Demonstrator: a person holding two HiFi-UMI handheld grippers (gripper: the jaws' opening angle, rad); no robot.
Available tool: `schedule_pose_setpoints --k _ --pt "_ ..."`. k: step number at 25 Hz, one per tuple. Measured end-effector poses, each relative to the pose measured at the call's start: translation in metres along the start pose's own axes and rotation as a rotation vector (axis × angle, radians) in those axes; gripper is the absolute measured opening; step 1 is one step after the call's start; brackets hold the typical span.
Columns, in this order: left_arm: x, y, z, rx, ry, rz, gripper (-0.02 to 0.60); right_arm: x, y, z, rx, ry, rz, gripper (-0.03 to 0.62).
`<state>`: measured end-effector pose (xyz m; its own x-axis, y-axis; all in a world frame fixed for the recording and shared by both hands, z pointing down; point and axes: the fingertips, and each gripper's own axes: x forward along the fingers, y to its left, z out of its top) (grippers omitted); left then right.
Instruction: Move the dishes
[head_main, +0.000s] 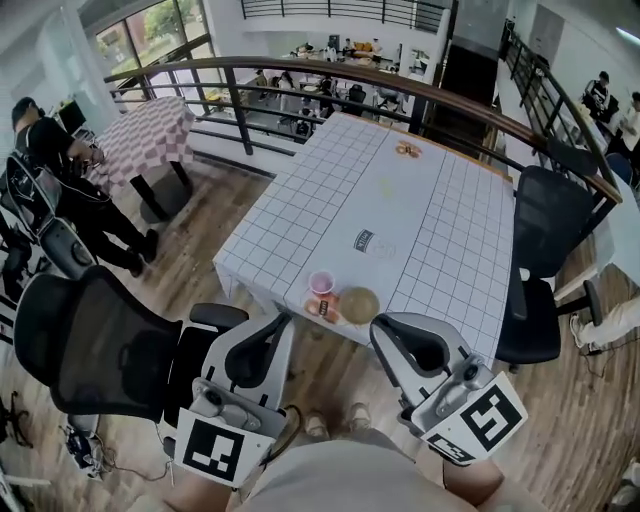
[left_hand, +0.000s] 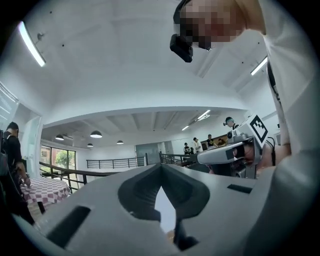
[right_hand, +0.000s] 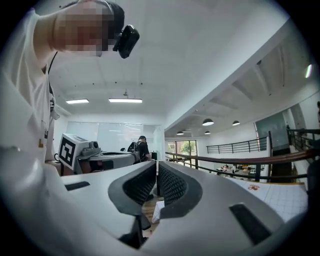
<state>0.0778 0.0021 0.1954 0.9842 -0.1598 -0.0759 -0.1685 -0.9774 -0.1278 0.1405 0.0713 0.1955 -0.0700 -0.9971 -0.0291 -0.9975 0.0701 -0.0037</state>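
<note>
Wood-floored mezzanine, railing (head_main: 300, 70), gridded table (head_main: 300, 200) ahead. Left gripper (head_main: 283, 318) and right gripper (head_main: 378, 325) sit low by the person, short of the table, aimed level, jaws pressed together on nothing (each gripper view catches mostly ceiling plus the other gripper). Only the head view shows the dishes: tan bowl (head_main: 359, 304) beside pink cup (head_main: 321, 283) at the table's near edge.
</note>
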Motion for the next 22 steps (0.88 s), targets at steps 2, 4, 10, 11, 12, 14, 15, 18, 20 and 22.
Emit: schedule_pose_setpoints --k 2,4,10,11,12,14,15,18,20,22 --pt "-0.023 0.004 0.007 0.002 -0.014 0.026 0.014 0.002 0.021 0.011 -0.025 -0.017 0.049 0.026" --pt "-0.033 0.011 0.010 0.015 -0.021 0.063 0.014 0.005 0.026 0.017 -0.036 -0.029 0.073 0.026" --pt "-0.044 0.024 0.006 0.000 -0.017 0.101 0.014 0.015 0.026 0.013 -0.014 -0.023 0.084 0.026" --pt "-0.045 0.026 0.007 0.005 -0.023 0.107 0.014 0.016 0.026 0.009 -0.009 -0.019 0.082 0.026" --pt "-0.046 0.026 0.008 0.009 -0.029 0.111 0.014 0.016 0.025 0.006 -0.005 -0.013 0.076 0.026" --pt "-0.047 0.026 0.010 0.005 -0.035 0.106 0.014 0.017 0.022 0.000 0.004 0.000 0.064 0.026" --pt "-0.046 0.026 0.010 0.001 -0.033 0.103 0.012 0.017 0.021 -0.001 0.009 0.004 0.060 0.026" --pt "-0.042 0.030 0.010 0.008 -0.036 0.110 0.014 0.018 0.018 -0.003 0.017 0.009 0.056 0.026" --pt "-0.041 0.035 0.013 0.014 -0.056 0.118 0.014 0.019 0.017 -0.004 0.017 0.013 0.057 0.026" --pt "-0.041 0.040 0.012 -0.005 -0.058 0.125 0.014 0.021 0.016 -0.006 0.017 0.019 0.059 0.026"
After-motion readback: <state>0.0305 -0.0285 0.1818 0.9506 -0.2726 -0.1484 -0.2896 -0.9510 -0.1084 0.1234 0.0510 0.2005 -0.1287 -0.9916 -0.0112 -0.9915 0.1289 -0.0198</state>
